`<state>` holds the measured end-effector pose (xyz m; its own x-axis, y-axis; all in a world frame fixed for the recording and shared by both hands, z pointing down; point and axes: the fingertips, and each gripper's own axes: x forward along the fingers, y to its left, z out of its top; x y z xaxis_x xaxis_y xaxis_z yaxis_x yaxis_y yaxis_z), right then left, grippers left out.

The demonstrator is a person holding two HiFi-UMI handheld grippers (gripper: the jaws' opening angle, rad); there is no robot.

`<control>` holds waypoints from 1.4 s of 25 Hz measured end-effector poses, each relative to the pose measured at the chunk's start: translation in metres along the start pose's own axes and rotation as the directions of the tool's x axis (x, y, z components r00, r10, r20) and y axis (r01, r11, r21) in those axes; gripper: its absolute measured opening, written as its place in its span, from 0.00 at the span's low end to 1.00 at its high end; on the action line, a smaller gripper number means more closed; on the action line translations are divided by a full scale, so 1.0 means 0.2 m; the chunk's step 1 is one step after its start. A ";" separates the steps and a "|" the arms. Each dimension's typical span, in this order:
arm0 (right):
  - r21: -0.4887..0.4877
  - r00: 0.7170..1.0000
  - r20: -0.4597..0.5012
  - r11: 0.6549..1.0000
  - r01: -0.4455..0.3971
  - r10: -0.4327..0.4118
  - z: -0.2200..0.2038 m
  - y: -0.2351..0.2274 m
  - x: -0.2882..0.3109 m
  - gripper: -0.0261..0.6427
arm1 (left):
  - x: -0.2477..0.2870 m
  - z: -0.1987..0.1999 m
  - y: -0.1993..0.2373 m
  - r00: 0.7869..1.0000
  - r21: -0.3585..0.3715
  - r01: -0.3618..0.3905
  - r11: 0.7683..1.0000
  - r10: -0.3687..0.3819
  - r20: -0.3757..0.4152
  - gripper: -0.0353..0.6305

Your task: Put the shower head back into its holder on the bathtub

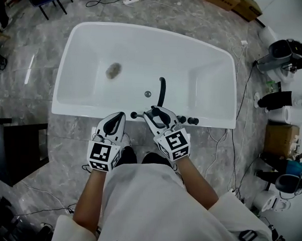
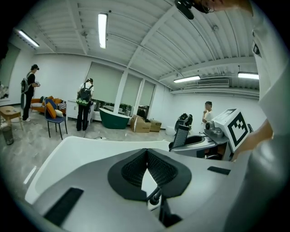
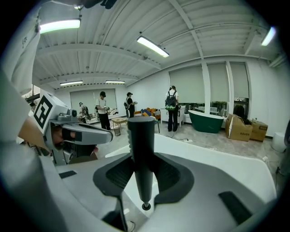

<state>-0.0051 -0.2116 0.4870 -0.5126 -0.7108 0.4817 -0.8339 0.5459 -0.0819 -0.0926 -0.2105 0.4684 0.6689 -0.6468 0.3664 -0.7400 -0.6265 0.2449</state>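
- At lower centre of the head view, right tool [image 1: 159,113] grips the shower head [image 3: 141,158] upright above the bathtub [image 1: 83,64] near rim.
- Left tool [image 1: 118,117]: closed, empty.
- Seating it in the holder is judged outstanding.

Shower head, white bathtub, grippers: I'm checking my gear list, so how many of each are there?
Shower head: 1
White bathtub: 1
Grippers: 2, left gripper and right gripper
Total: 4
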 end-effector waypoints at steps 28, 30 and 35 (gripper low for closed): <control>0.050 0.987 -0.158 0.998 0.026 -0.018 -0.57 0.01 0.35 0.25 | 0.15 -0.39 0.15 0.992 -0.077 -0.039 0.996 0.030 -0.119 0.07; 0.055 0.986 -0.164 0.998 0.028 -0.019 -0.60 0.00 0.36 0.25 | 0.16 -0.42 0.14 0.992 -0.083 -0.042 0.996 0.032 -0.124 0.07; 0.065 0.985 -0.169 0.997 0.034 -0.022 -0.66 -0.02 0.37 0.25 | 0.16 -0.50 0.14 0.991 -0.096 -0.053 0.994 0.040 -0.130 0.07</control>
<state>-0.0138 -0.2080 0.6385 -0.4518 -0.6375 0.6241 -0.8623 0.4913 -0.1224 -0.0983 -0.2054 0.5762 0.6236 -0.6097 0.4893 -0.7778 -0.5466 0.3102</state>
